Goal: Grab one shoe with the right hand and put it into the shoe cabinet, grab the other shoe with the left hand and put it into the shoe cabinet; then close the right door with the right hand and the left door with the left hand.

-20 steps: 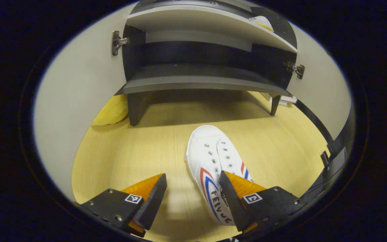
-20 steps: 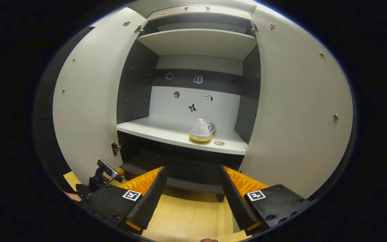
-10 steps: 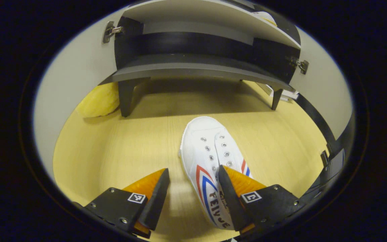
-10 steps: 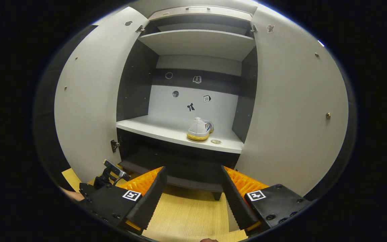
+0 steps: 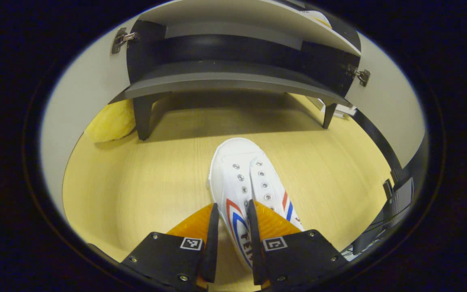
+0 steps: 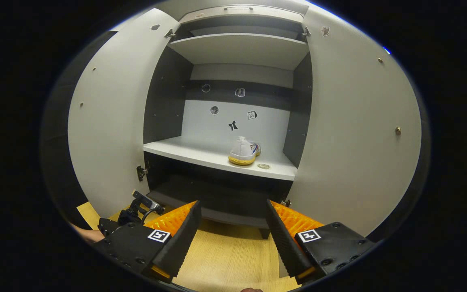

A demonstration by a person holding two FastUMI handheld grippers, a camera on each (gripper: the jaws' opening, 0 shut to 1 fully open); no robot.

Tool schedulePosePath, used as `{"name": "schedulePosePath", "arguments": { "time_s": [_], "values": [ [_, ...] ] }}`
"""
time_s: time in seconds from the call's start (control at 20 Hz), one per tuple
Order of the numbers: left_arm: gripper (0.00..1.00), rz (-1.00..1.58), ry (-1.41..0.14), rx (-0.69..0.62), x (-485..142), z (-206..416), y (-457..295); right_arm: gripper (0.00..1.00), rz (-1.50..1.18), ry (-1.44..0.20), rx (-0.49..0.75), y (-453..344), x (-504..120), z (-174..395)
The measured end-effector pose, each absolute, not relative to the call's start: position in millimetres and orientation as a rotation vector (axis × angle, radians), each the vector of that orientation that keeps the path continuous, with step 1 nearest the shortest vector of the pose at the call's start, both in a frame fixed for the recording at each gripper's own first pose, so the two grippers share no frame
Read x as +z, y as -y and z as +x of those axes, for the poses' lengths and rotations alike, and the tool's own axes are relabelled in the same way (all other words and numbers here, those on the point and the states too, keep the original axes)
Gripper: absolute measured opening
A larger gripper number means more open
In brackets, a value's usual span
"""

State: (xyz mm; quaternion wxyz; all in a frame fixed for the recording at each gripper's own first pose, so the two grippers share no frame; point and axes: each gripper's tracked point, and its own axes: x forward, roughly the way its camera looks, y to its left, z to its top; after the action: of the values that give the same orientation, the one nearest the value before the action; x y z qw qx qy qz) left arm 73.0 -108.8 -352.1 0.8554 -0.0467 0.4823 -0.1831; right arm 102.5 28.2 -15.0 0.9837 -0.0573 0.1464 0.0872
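Shoe on floor [image 5: 243, 182]: white, red and blue stripes, toe pointing to 12 o'clock toward the cabinet, lying on the wooden floor [image 5: 144, 178].
Left gripper [image 5: 232, 227]: fingers drawn close together, pinching the side wall of this shoe near its heel; one finger outside, the other in the opening.
Left gripper pose: low over the floor, aimed forward and down; in the right gripper view it sits at 8 o'clock [image 6: 136, 209], a hand just behind it.
Right gripper [image 6: 233, 231]: fingers wide apart, holding nothing, touching nothing.
Right gripper pose: held level in front of the shoe cabinet [image 6: 164, 97], facing its inside.
Second shoe [image 6: 244, 150]: on the middle shelf [image 6: 193, 152], heel toward the camera, right of centre.
Doors: left door [image 6: 108, 121] and right door [image 6: 355, 129] both swung open.
Yellow object [image 5: 108, 123]: at 10 o'clock beside the cabinet leg; cannot tell what it is.
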Motion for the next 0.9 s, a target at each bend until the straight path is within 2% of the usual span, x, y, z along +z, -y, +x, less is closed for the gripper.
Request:
{"name": "schedulePosePath", "arguments": {
  "time_s": [0.05, 0.15, 0.25, 0.3, 0.35, 0.9],
  "values": [
    [0.41, -0.088, -1.026, -0.368, -351.4, 73.9, 105.8, 0.98, -0.116, -0.295, 0.178, -29.4, -16.2, 101.6],
    [0.24, -0.109, -1.040, -0.352, -351.0, 73.8, 106.0, 0.98, -0.111, -0.302, 0.184, -31.8, -17.7, 100.2],
    [0.23, -0.093, -1.023, -0.334, -345.3, 77.4, 99.7, 0.98, -0.107, -0.297, 0.186, -33.0, -16.6, 99.0],
    [0.05, -0.108, -1.003, -0.322, -351.9, 84.7, 105.3, 0.98, -0.102, -0.291, 0.184, -33.1, -14.3, 98.9],
    [0.02, -0.101, -1.007, -0.317, -350.2, 82.2, 104.2, 0.98, -0.097, -0.287, 0.182, -32.7, -14.0, 97.5],
    [0.01, -0.088, -0.806, -0.353, -300.8, 107.0, 105.8, 0.98, -0.102, -0.270, 0.174, -27.2, -4.7, 81.6]
  ]
}}
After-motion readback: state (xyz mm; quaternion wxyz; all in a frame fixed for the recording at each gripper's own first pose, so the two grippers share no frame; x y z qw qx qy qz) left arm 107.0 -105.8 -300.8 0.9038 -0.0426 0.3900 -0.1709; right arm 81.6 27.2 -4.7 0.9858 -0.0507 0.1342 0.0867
